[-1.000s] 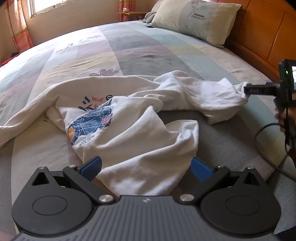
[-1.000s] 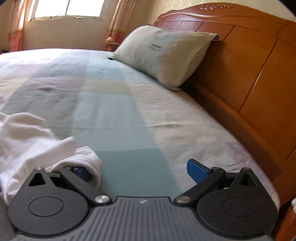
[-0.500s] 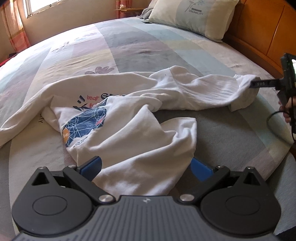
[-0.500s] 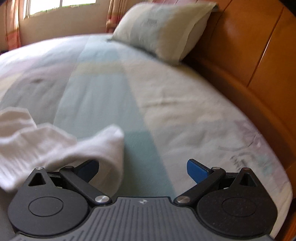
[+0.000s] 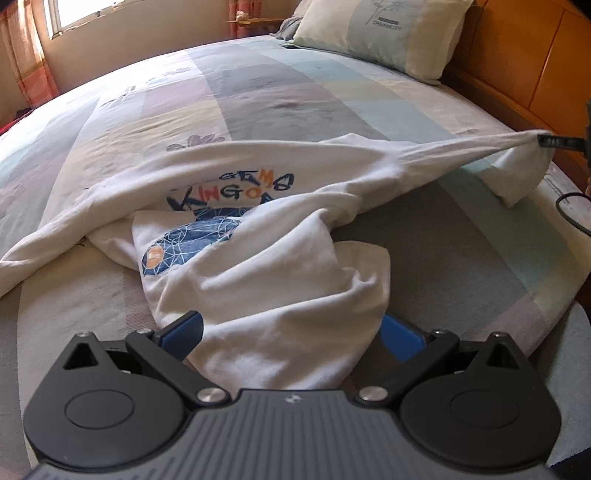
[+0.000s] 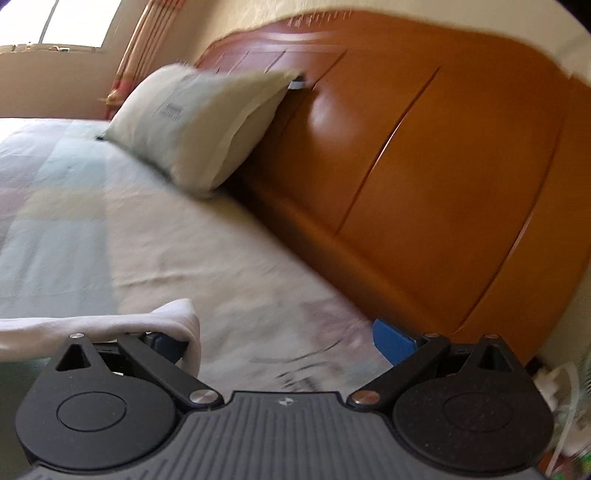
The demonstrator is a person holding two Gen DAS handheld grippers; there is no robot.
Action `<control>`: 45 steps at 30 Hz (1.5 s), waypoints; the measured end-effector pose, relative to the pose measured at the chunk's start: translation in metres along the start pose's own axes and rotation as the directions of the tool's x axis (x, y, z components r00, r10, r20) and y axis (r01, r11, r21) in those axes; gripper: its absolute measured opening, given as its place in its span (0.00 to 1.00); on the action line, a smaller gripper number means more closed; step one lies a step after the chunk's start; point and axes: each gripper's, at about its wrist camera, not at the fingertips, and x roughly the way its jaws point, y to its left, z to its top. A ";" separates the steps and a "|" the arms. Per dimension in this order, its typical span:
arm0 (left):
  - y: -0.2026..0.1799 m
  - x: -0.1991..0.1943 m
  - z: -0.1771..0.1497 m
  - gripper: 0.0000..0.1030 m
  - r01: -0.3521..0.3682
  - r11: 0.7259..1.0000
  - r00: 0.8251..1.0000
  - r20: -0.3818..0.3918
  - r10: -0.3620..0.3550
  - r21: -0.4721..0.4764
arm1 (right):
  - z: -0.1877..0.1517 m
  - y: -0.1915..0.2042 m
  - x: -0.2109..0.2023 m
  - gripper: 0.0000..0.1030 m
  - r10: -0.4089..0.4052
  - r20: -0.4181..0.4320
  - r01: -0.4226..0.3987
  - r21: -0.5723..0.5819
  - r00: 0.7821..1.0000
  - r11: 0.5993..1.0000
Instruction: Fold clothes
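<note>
At the bottom of the left wrist view the left gripper (image 5: 291, 332) stands with its blue fingers (image 5: 183, 326) spread wide. The near hem of a white shirt (image 5: 280, 295) lies bunched between them, but the fingers do not close on it. The shirt sprawls over the middle of the frame on the bed (image 5: 258, 96). Its blue print (image 5: 192, 243) and coloured lettering sit left of centre, partly covered by a fold. One sleeve trails off to the left edge. The other is drawn taut toward the upper right, where a dark finger of the right gripper (image 5: 554, 141) meets its end at the frame edge; a loose flap of cloth hangs below that point. A black cable (image 5: 570, 214) loops at the right edge. Farther back, a pillow (image 5: 384, 33) leans on the headboard (image 5: 524, 62) at upper right, and a window (image 5: 70, 14) glows at upper left.

In the blurred right wrist view the right gripper (image 6: 273, 341) also has its fingers far apart. The sleeve (image 6: 122, 325) drapes over its left finger at lower left; the cloth hides how it is caught. Beyond lie pale bed, the pillow (image 6: 195, 125) at upper left, and the headboard (image 6: 424, 147) filling the right half.
</note>
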 end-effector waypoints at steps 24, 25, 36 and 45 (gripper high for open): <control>0.002 0.002 -0.005 0.99 0.023 1.000 1.000 -0.004 -0.023 -0.002 | -0.010 0.001 -0.003 1.00 0.180 -0.079 -0.194 -0.261 0.981 0.946; 0.002 0.002 -0.004 0.99 0.023 1.000 1.000 -0.004 -0.023 -0.001 | -0.013 0.004 -0.002 1.00 0.211 -0.120 -0.236 -0.251 0.970 0.939; 0.004 0.003 -0.005 0.99 0.024 1.000 1.000 -0.008 -0.024 -0.006 | -0.031 0.064 -0.042 1.00 0.432 -0.313 -0.523 -0.331 0.846 0.785; 0.000 0.006 -0.002 0.99 0.031 0.999 0.999 -0.013 -0.031 0.009 | -0.020 0.128 -0.075 1.00 0.608 -0.309 -0.682 -0.354 0.731 0.640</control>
